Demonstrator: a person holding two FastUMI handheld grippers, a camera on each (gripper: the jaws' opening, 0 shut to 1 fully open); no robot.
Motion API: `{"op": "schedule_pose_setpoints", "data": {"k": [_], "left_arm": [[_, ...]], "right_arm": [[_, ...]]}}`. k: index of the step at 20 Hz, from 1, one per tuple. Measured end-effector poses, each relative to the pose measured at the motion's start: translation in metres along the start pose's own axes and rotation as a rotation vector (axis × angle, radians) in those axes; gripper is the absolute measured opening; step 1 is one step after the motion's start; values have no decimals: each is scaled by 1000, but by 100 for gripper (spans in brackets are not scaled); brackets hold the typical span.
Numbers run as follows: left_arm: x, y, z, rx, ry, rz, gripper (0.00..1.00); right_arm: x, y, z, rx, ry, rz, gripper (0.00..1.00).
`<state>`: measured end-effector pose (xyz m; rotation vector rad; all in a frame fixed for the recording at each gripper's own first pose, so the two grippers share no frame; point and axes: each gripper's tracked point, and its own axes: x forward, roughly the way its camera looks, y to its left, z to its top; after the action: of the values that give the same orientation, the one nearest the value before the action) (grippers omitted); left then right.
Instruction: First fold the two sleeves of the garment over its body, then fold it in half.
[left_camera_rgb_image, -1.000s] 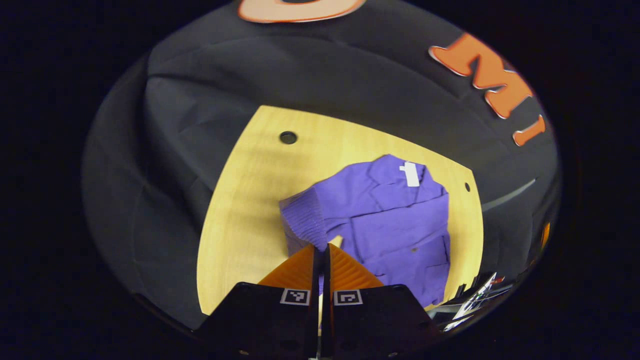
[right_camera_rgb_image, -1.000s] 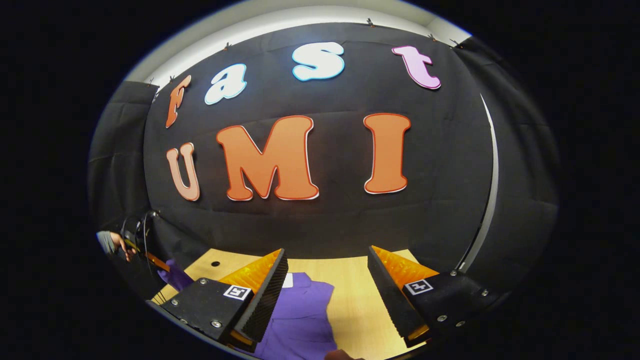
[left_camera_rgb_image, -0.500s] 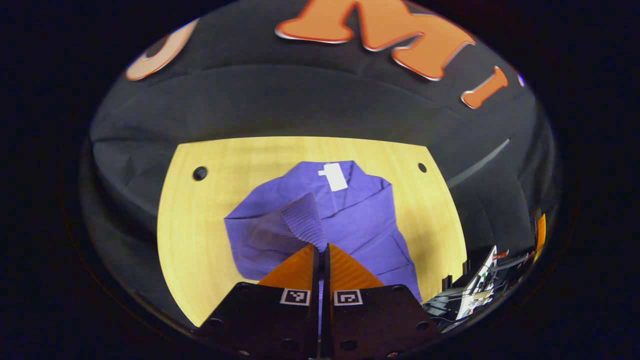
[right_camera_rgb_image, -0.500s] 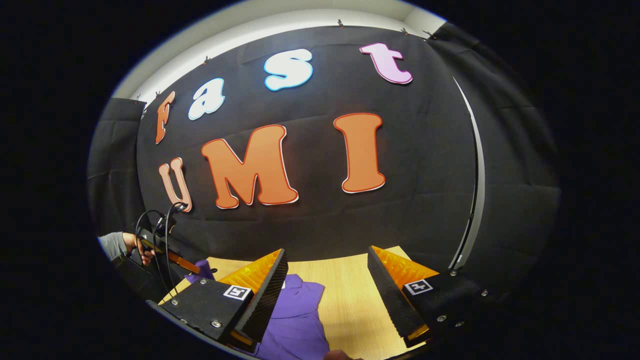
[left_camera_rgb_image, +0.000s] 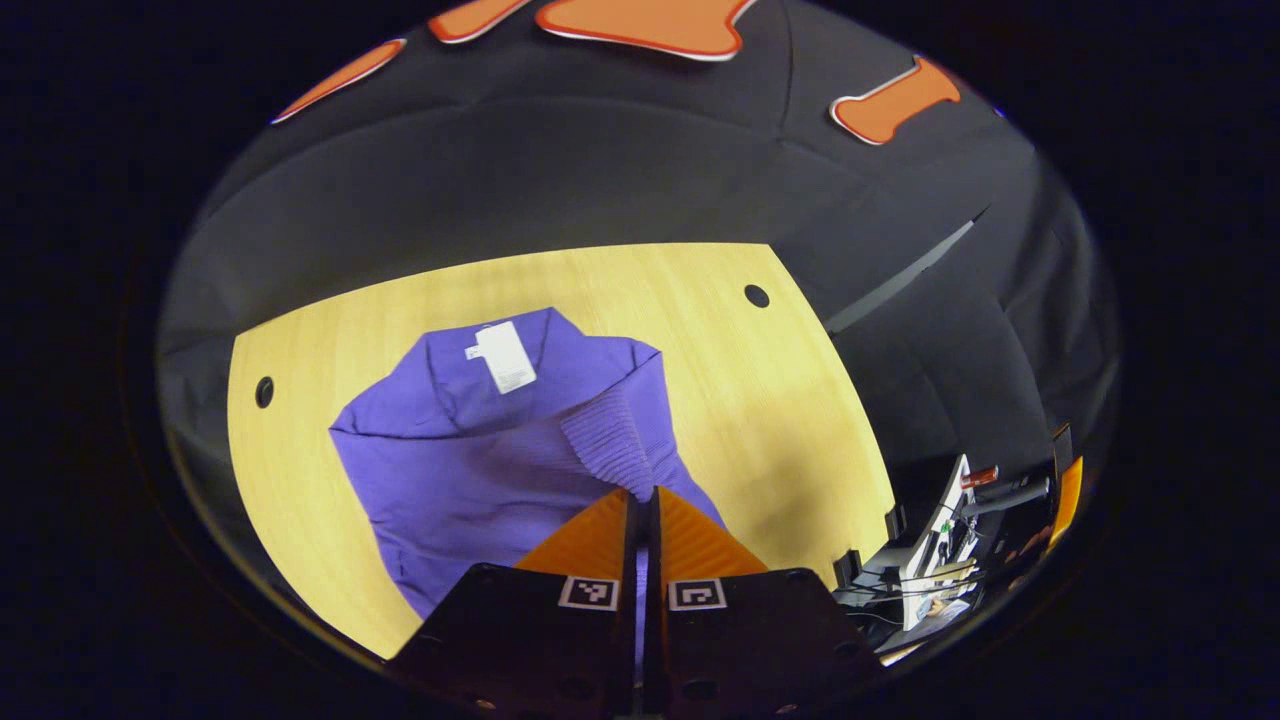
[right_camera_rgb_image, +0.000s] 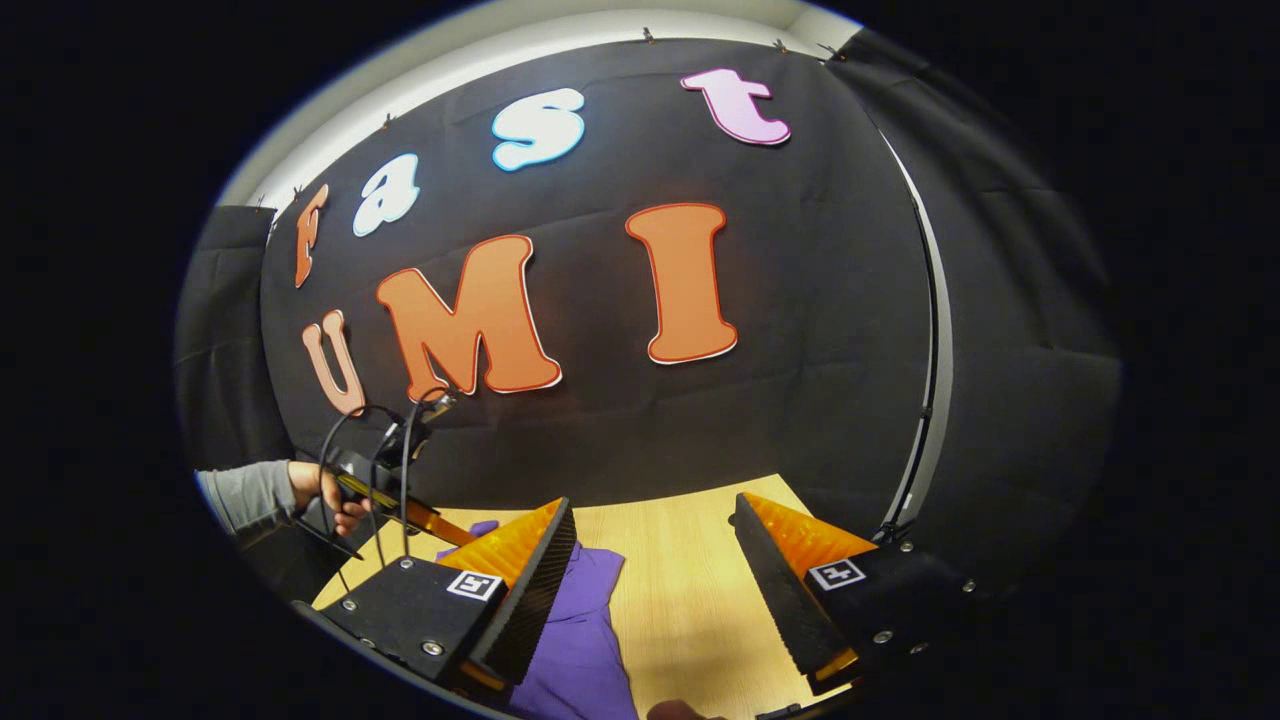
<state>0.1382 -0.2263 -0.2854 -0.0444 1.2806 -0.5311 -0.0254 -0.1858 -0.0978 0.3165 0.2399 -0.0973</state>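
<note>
Step in hand: sleeve fold. My left tool (left_camera_rgb_image: 641, 497) closed, ribbed cuff (left_camera_rgb_image: 612, 445) of purple garment (left_camera_rgb_image: 470, 470) pinched at tips, sleeve carried across body. My right tool (right_camera_rgb_image: 650, 590) wide open, empty, held above far edge of garment on wooden surface (left_camera_rgb_image: 760, 400). Next, in my judgement: lower cuff onto body, release. Versus earlier frame: cuff has travelled from garment's outer side to above its chest.
</note>
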Motion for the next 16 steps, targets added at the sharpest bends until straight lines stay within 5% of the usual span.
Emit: {"op": "schedule_pose_setpoints", "data": {"k": [2,5,8,11,16], "left_arm": [[12,-17,6,8,-20,-30,10],[10,-43,13,40,-73,-88,41],[-9,-38,15,65,-159,-71,60],[-52,-20,26,100,-327,11,81],[-153,11,35,147,-648,215,92]], "right_arm": [[5,-5,-3,2,8,1,95],[13,-8,-10,11,30,15,95],[24,-1,-16,10,49,43,95],[34,11,-18,-8,48,67,95],[47,34,4,-98,-43,82,96]]}}
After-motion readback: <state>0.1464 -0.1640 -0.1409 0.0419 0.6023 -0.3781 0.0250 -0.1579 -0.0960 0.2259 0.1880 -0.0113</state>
